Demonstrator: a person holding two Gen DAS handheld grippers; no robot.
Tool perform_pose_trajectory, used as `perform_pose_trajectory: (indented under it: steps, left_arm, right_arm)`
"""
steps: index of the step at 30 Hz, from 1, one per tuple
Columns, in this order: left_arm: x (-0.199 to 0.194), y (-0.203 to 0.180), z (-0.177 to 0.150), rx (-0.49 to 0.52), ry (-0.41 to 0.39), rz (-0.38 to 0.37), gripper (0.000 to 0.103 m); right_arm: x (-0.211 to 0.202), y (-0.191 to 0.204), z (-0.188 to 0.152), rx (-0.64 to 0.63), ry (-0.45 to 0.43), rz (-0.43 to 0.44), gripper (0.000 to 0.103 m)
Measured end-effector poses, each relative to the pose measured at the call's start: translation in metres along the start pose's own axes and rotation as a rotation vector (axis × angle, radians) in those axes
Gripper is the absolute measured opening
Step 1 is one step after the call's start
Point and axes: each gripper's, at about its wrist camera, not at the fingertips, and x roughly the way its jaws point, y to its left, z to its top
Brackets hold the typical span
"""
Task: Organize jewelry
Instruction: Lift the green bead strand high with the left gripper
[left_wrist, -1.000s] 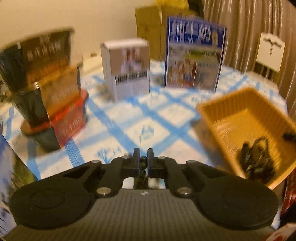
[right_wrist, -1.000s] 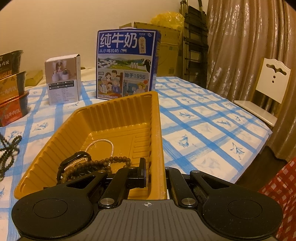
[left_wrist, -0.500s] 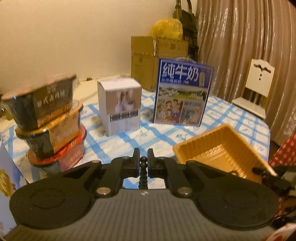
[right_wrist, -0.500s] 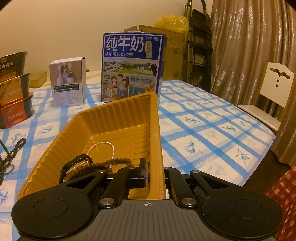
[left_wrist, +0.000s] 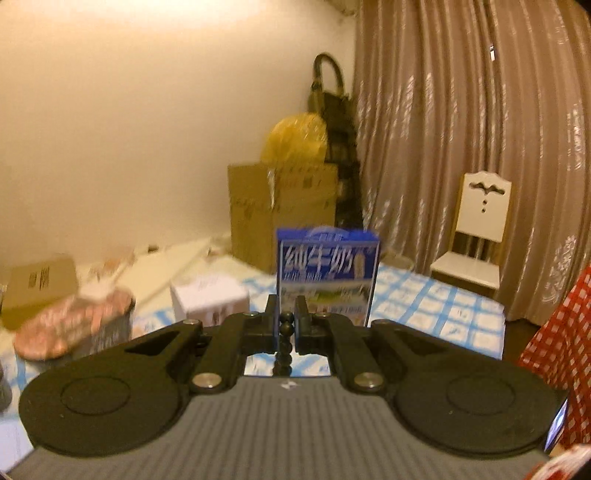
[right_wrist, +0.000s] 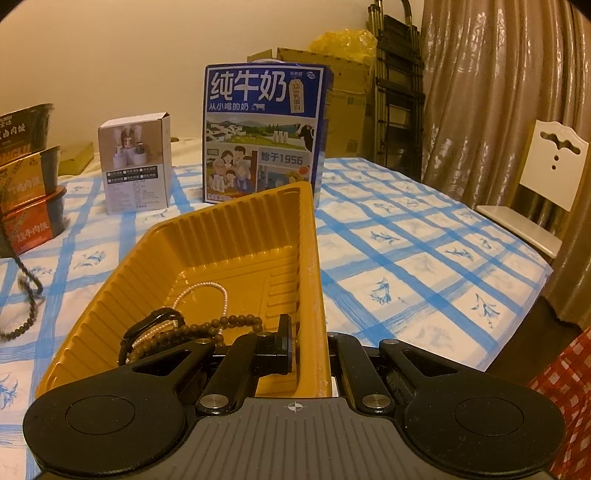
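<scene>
Beads of a dark bead strand (left_wrist: 285, 334) sit pinched between the fingertips of the left gripper (left_wrist: 285, 326), whose jaws are clenched on it. The strand runs straight down from the pinch, so its long axis is vertical, and its lower part is hidden behind the gripper body. In the right wrist view a dark beaded loop (right_wrist: 26, 295) dangles to the left of the yellow tray (right_wrist: 236, 236), above the blue-checked tablecloth (right_wrist: 406, 254); I judge it to be the same strand's hanging end, though the blur leaves that uncertain.

That fixes the relation the next move turns on: the yellow tray lies to the right of the hanging strand and below it. The left gripper alone carries the strand, so it is the one to travel right and then lower.

The right gripper (right_wrist: 310, 350) is clamped on the yellow tray's near right wall, one finger inside and the other outside, steadying it. The tray's long axis runs away from that gripper toward the blue milk carton (right_wrist: 264, 133).

Inside the tray, at its near end, lie a brown bead bracelet (right_wrist: 207, 328), a black band (right_wrist: 162, 317) and a pearl strand (right_wrist: 207, 291). The far half of the tray floor is bare and looks the better drop spot.

Beyond the tray's left corner stands a white box (right_wrist: 136, 162), with stacked noodle bowls (right_wrist: 26, 177) further left.
</scene>
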Motion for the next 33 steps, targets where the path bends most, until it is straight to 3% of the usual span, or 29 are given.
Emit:
perform_pose_trajectory:
  steps: [10,15,21,26,33]
  left_arm:
    - [-0.013,-0.041,0.066,0.043,-0.148,-0.14,0.006]
    - [-0.015,-0.065,0.083,0.045,-0.205,-0.225,0.006]
    - [-0.006,-0.087,0.088,0.004,-0.213,-0.31,0.006]
    - [0.017,-0.101,0.071,-0.044,-0.134,-0.379,0.006]
    - [0.073,-0.11,-0.003,-0.133,0.13,-0.424,0.006]
  right_arm:
    - [0.0,0.0,-0.001,0.004,0.002,0.002,0.005]
    - [0.0,0.0,-0.002,0.011,0.004,0.003,0.005]
    - [0.002,-0.002,-0.004,0.016,0.01,0.005,0.005]
    - [0.001,-0.003,-0.005,0.024,0.011,0.007,0.005]
    - [0.002,-0.004,-0.005,0.028,0.012,0.006,0.005]
